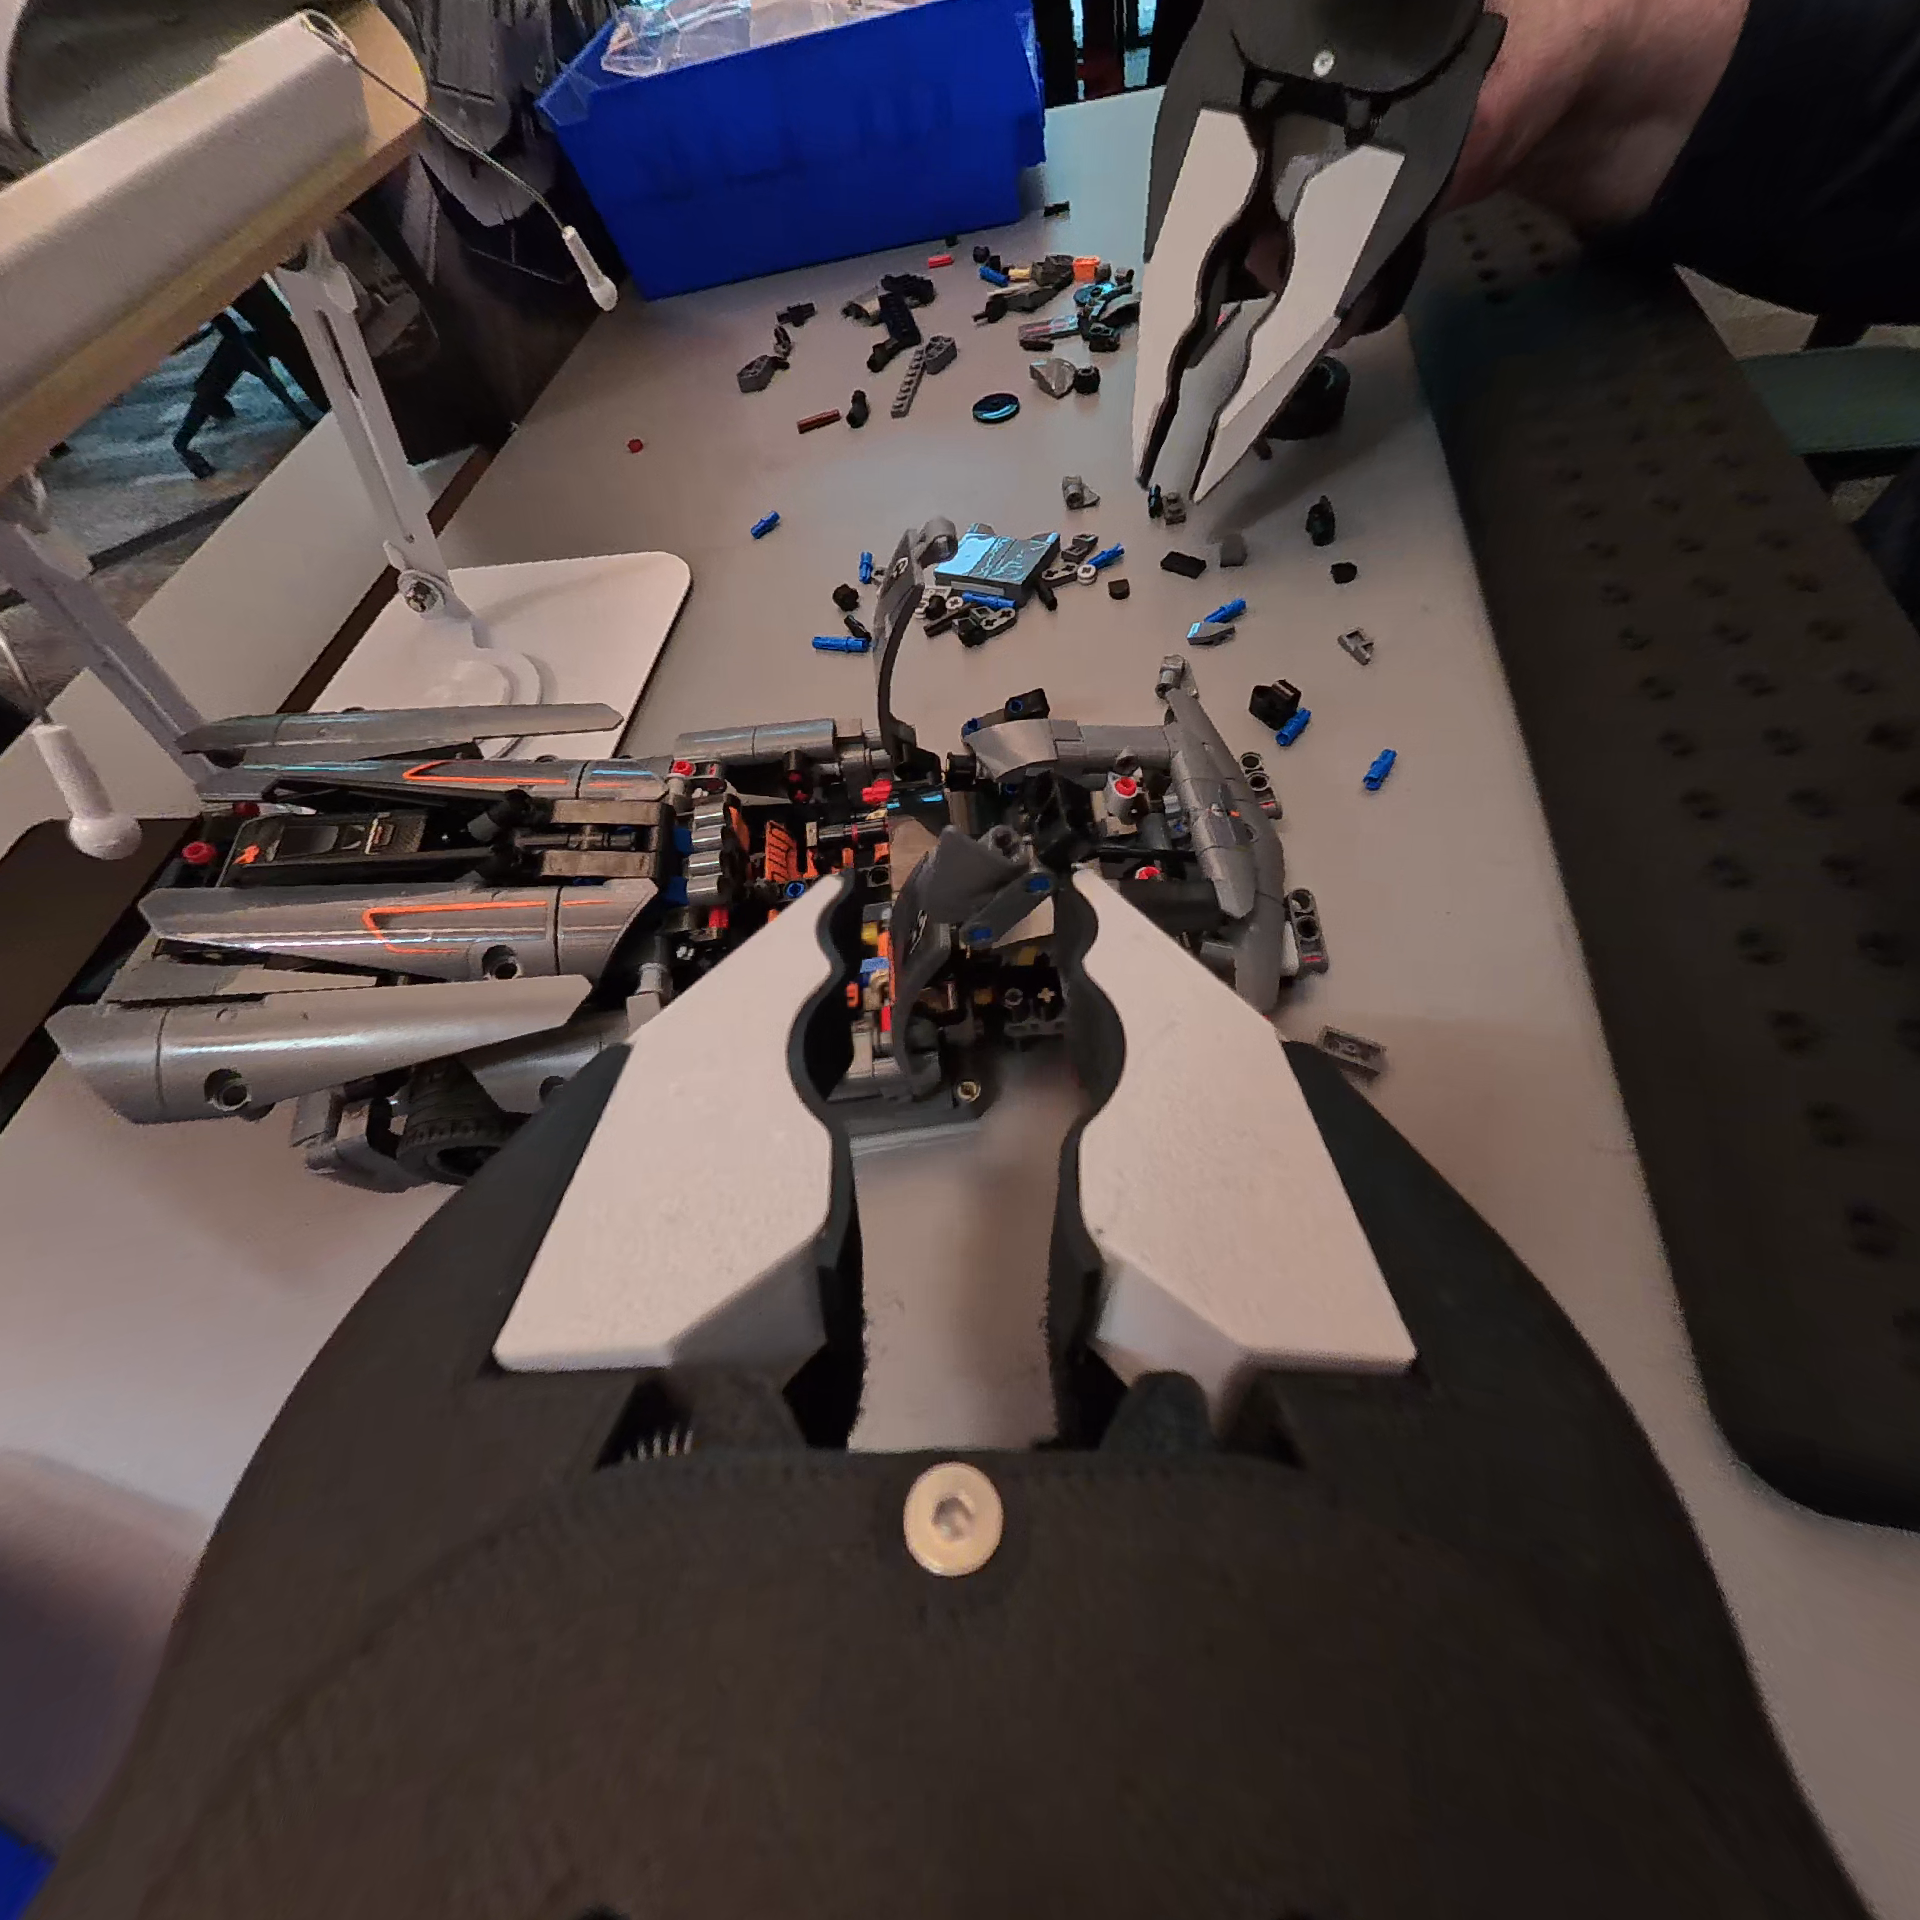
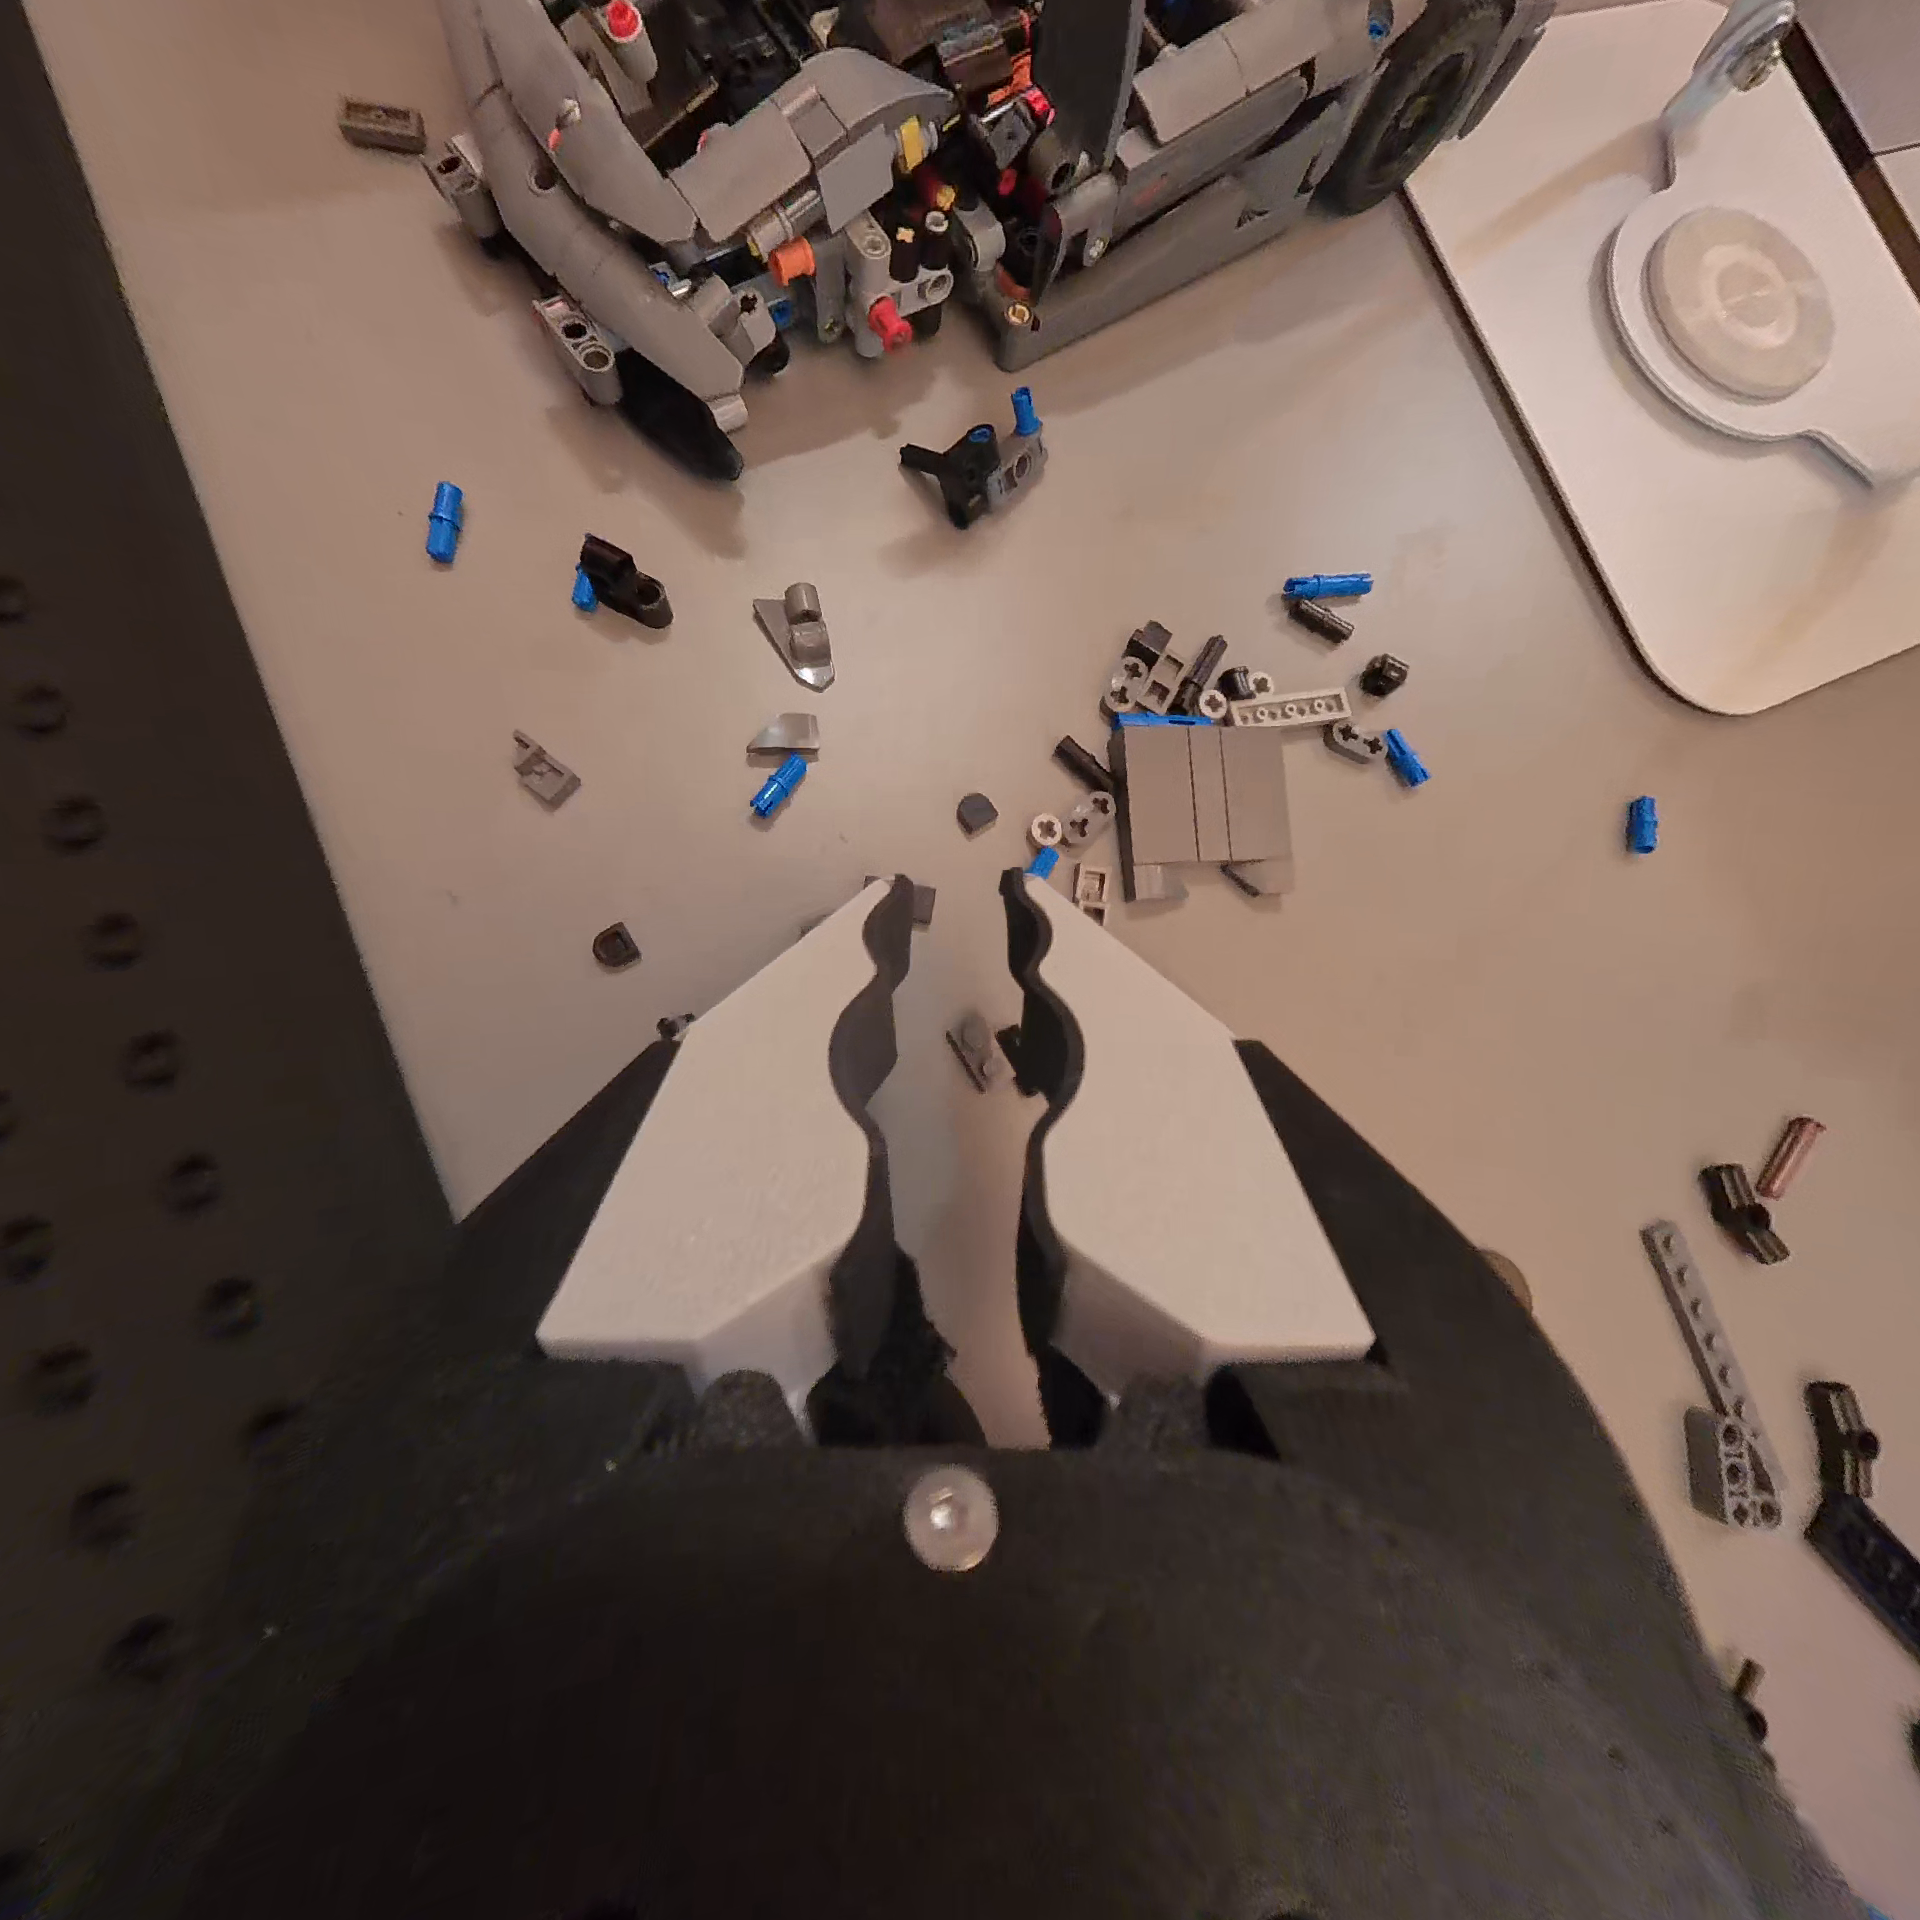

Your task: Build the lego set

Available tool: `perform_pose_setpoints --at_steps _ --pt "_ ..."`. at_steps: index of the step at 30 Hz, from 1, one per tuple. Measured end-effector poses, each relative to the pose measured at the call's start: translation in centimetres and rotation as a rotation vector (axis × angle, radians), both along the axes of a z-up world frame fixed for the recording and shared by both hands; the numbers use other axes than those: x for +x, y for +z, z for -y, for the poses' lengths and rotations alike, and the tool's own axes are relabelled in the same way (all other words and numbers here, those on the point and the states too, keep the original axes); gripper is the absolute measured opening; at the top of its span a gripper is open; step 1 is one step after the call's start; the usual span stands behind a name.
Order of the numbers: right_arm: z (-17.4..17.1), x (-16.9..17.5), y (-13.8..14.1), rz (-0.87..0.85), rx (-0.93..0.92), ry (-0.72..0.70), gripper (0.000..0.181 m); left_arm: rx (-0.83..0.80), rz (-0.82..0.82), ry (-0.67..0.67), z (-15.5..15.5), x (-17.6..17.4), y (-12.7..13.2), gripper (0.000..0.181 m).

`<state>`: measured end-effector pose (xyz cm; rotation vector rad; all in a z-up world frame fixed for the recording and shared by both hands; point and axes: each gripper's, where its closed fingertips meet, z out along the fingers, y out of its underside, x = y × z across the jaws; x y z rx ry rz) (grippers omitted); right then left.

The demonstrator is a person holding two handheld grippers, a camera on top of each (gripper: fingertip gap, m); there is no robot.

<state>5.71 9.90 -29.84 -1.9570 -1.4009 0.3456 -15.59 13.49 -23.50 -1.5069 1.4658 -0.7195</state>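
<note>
Hovering at frame centre, the spread left gripper [image 1: 961, 894] straddles the half-built grey-and-orange lego vehicle [image 1: 665, 894] on the white table [image 1: 582, 436]; upper right, the right gripper [image 2: 956, 883] hangs parted over small loose grey pieces [image 2: 977, 1049].

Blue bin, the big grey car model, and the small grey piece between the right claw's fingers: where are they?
Blue bin [image 1: 800, 145]: left wrist view, front wall.
Grey car model [image 1: 364, 920]: left wrist view, long side panel.
Small grey piece [image 2: 975, 1049]: right wrist view, its top.
</note>
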Motion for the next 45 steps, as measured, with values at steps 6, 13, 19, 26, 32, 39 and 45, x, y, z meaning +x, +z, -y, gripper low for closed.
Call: perform_pose_setpoints --at_steps 6,13,19,26,32,39,45 --pt "-0.6 0.1 -0.3 -0.021 0.009 -0.014 0.015 0.014 0.004 0.029 -0.7 -0.7 0.0 0.035" --pt "-1.2 0.5 -0.4 -0.055 0.006 -0.036 0.014 0.0 0.012 0.036 -1.0 -0.9 -0.2 0.034" --pt "-1.5 0.9 -0.7 -0.055 0.009 -0.047 0.014 -0.01 0.007 0.033 -1.0 -1.0 -0.4 0.033" --pt "-3.0 2.5 0.1 -0.089 0.046 -0.146 0.013 -0.018 0.005 0.035 -1.1 -1.1 -0.6 0.031" --pt "-4.6 4.2 2.7 -0.213 0.112 -0.256 0.014 -0.022 -0.005 0.044 -1.3 -1.2 -1.0 0.027" --pt "-5.0 4.6 3.1 -0.174 0.129 -0.27 0.014 -0.018 0.002 0.042 -1.3 -1.2 -0.8 0.027" --pt "-5.6 4.2 5.3 -0.073 0.142 -0.232 0.02 -0.021 0.009 0.043 -1.3 -1.3 -0.7 0.027"
